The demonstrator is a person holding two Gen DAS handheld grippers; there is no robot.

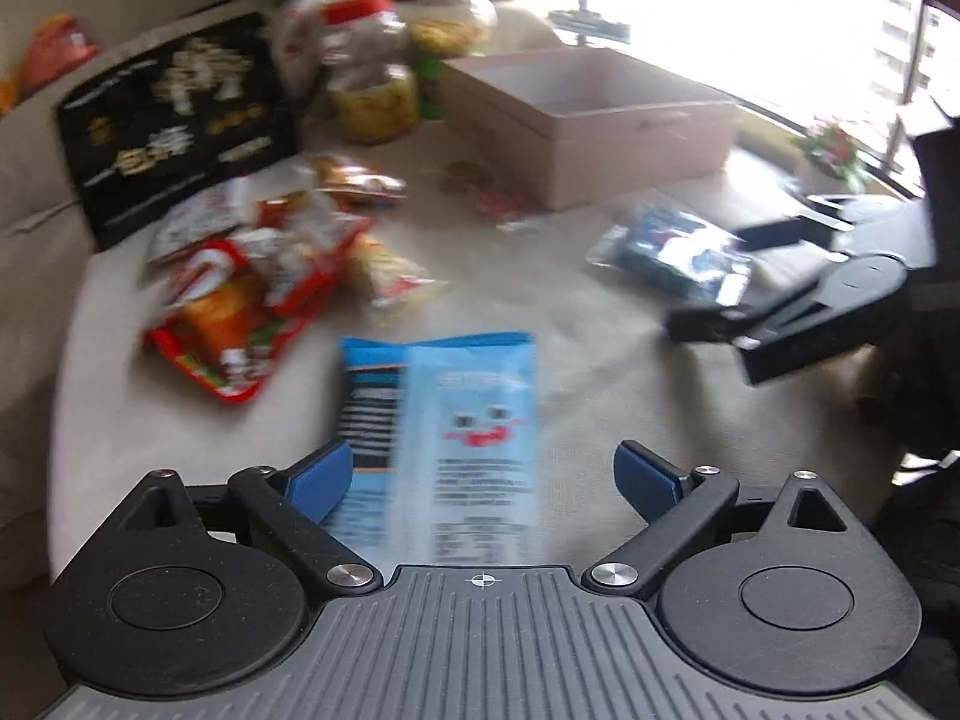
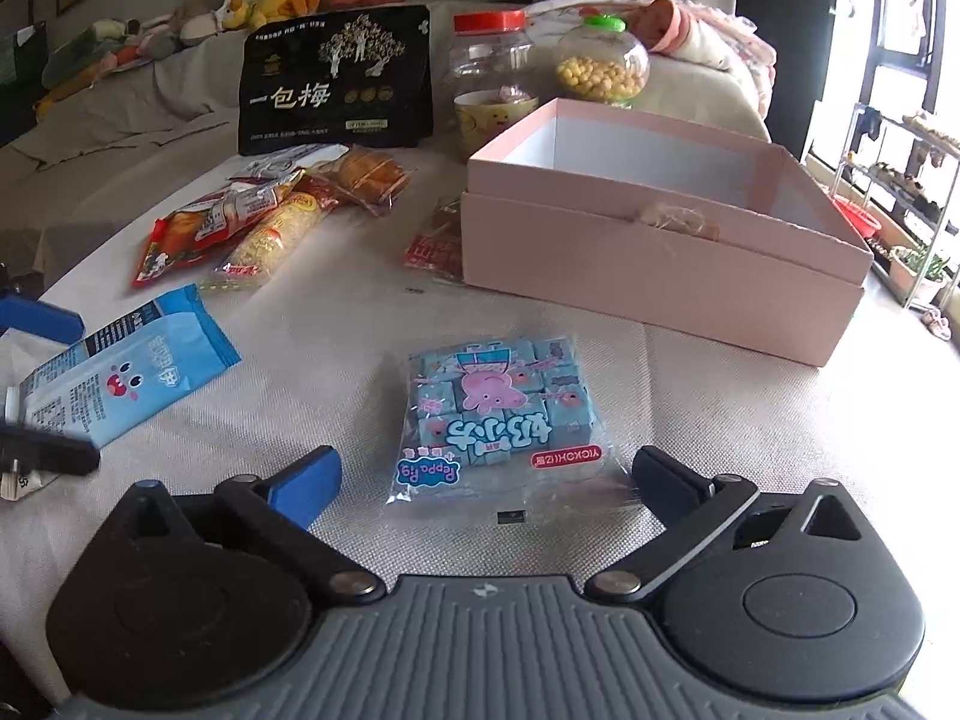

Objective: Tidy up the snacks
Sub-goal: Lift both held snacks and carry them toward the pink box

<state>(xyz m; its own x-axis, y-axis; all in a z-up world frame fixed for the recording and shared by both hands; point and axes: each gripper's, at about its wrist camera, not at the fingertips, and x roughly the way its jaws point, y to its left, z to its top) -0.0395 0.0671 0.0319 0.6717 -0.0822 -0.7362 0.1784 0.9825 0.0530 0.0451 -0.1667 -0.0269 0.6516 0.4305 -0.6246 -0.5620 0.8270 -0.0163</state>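
Both sets of fingers spread wide, empty: drop left gripper (image 1: 480, 474) square over blue wafer packet (image 1: 444, 420), right gripper (image 2: 486, 480) over Peppa Pig candy bag (image 2: 501, 414), pinch mid-body, then carry to pink box (image 2: 660, 246).

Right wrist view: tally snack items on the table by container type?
Clear plastic jars: 2, red-lidded jar, green-lidded jar of yellow balls
Black stand-up pouch: 1
Blue flat packets: 2, light-blue wrapper, blue pig-print candy bag
Open pink cardboard box: 1
Total: 6; the mixed wrapper pile isn't countable.
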